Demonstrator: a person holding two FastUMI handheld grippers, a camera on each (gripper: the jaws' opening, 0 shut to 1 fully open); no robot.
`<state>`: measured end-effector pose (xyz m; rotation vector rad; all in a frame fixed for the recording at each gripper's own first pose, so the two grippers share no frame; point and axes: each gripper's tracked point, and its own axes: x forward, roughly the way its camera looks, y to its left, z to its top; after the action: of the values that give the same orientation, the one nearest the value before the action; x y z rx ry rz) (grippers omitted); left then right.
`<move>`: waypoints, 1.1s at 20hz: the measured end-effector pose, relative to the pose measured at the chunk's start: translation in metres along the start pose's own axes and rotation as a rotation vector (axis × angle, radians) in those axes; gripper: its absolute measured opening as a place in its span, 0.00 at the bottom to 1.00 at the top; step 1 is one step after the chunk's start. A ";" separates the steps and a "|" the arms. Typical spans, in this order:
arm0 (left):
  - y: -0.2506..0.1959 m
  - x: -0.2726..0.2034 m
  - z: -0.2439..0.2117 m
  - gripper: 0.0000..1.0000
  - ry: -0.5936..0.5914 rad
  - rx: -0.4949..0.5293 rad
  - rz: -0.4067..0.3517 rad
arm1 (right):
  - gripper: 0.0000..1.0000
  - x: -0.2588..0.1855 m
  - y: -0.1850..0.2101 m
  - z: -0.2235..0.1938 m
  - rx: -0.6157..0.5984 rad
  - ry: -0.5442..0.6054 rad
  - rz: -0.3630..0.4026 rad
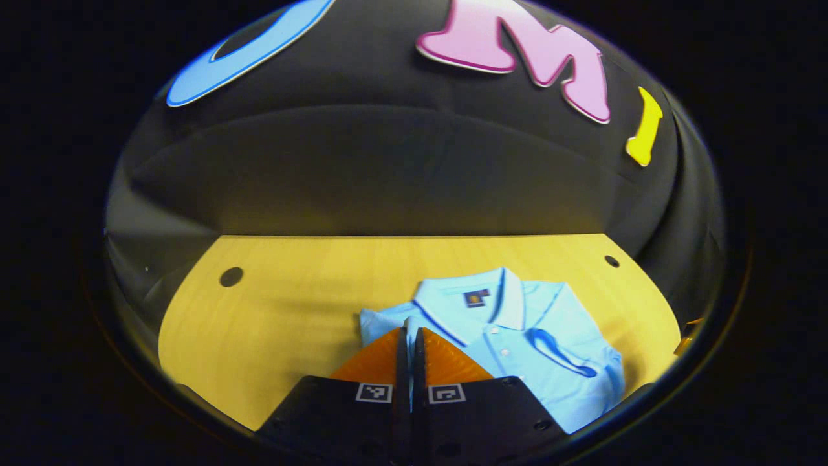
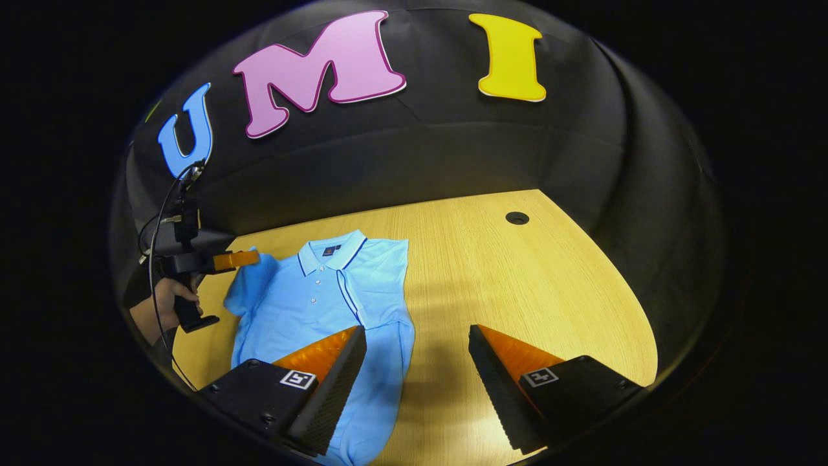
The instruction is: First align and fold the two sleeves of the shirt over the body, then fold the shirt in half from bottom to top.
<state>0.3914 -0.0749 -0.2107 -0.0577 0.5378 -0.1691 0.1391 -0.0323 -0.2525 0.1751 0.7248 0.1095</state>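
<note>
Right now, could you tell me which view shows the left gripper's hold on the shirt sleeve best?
The right gripper view: it shows the left gripper from the side, its tips at the sleeve of the shirt. The left gripper view shows its own fingers closed with a sliver of cloth between the tips.

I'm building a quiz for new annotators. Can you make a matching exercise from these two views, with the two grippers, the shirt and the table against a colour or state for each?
Things:
1. left gripper
2. right gripper
3. shirt
4. table

Colour or state:
A. pale wood
B. light blue
C. jaws wide open
D. jaws shut on a sleeve

Pairs: 1-D, 2-C, 3-B, 4-A
</note>
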 end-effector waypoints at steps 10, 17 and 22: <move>-0.066 -0.054 -0.019 0.98 -0.032 -0.097 -0.178 | 0.98 -0.020 0.005 -0.008 -0.049 0.007 0.007; -0.030 -0.190 -0.093 0.97 -0.014 -0.073 -0.082 | 0.99 -0.072 0.041 -0.060 -0.010 0.045 0.018; -0.043 -0.270 -0.167 0.97 0.028 -0.043 -0.071 | 0.98 -0.105 0.060 -0.117 -0.022 0.108 0.027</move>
<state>0.0710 -0.0717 -0.2138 -0.1161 0.5678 -0.2282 -0.0194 0.0234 -0.2583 0.1592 0.8284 0.1539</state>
